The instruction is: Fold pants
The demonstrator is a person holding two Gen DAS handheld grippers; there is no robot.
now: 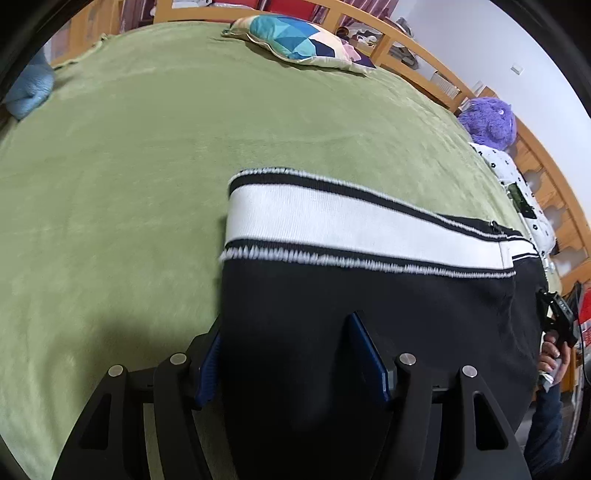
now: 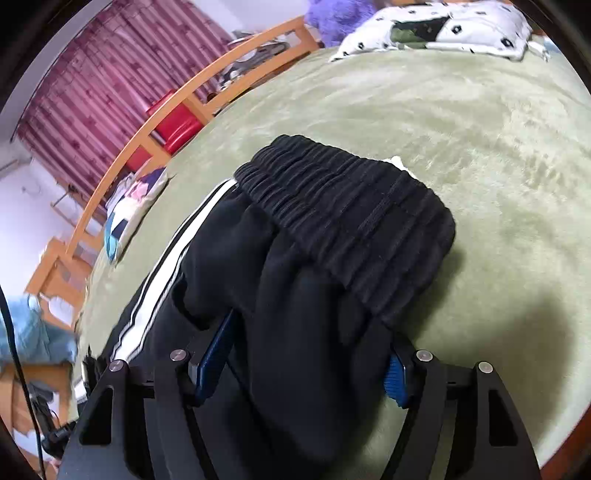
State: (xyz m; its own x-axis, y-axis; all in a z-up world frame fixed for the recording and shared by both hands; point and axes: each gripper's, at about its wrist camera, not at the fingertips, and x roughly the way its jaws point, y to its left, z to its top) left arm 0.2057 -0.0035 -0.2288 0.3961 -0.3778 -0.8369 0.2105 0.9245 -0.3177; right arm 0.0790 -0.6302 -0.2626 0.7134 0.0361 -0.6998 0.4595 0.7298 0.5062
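Pants [image 1: 369, 314] lower end cut off below jaws.

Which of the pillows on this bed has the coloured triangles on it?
The pillow with teal and navy triangles, lying alone near the wooden bed rail. The other, a white pillow with small black marks, lies beside the purple plush toy.

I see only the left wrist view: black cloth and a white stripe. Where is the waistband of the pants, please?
Observer: The ribbed black waistband lies on the green blanket, just ahead of the right gripper.
Operator: Does that gripper pinch the cloth?
Observer: It looks not. Its fingers stand wide apart, with a thick bunch of the pants between them.
Operator: Is anything under the waistband?
Observer: A small white piece shows at its far edge. I cannot tell what it is.
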